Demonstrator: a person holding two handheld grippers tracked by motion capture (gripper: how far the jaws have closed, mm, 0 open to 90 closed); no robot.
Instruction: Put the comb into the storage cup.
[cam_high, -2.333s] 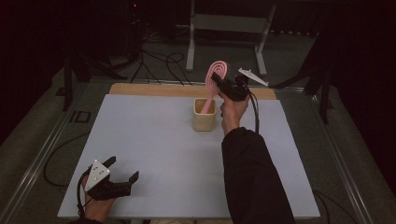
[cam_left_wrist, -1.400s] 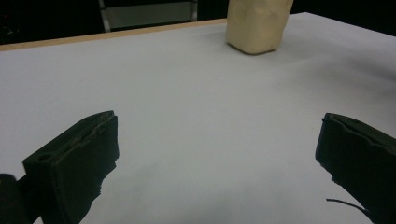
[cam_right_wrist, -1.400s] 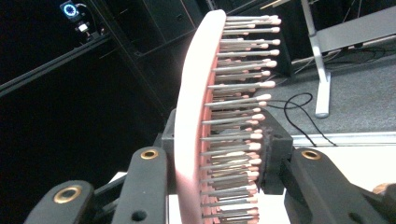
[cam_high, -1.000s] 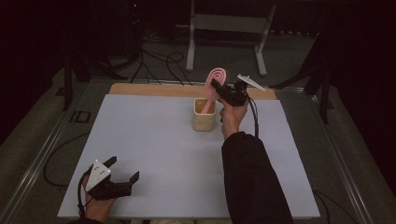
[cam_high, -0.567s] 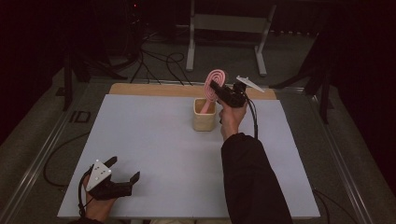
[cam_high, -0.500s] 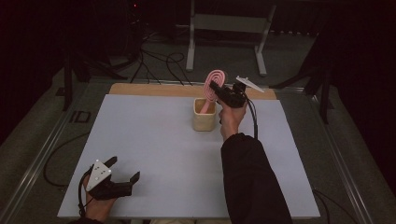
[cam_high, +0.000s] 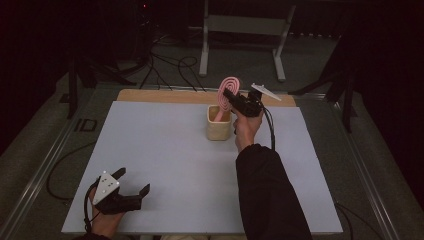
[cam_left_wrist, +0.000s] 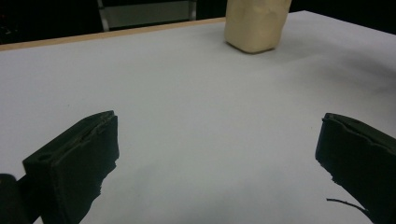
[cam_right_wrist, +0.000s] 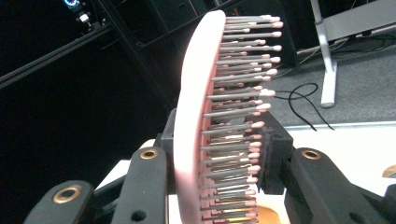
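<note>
A pink hairbrush (cam_high: 229, 91) stands upright over a cream cup (cam_high: 219, 130) at the far middle of the table. Its handle end reaches down into the cup's mouth. My right gripper (cam_high: 232, 97) is shut on the brush head from the right. In the right gripper view the jaws clamp the pink back and the grey bristles of the hairbrush (cam_right_wrist: 194, 116), with the right gripper (cam_right_wrist: 222, 149) pointing upward. My left gripper (cam_high: 133, 181) rests open and holds nothing at the near left of the table. In the left gripper view my left gripper (cam_left_wrist: 215, 158) looks towards the cup (cam_left_wrist: 254, 25).
The white table top (cam_high: 165, 150) has a wooden strip (cam_high: 160, 96) along its far edge. Behind it stand a metal frame (cam_high: 240, 30) and floor cables (cam_high: 170, 65). A sleeved forearm (cam_high: 270, 195) crosses the right half of the table.
Since the earliest frame my right gripper has sunk slightly with the brush towards the cup; over the last second it is still. The left gripper has not moved.
</note>
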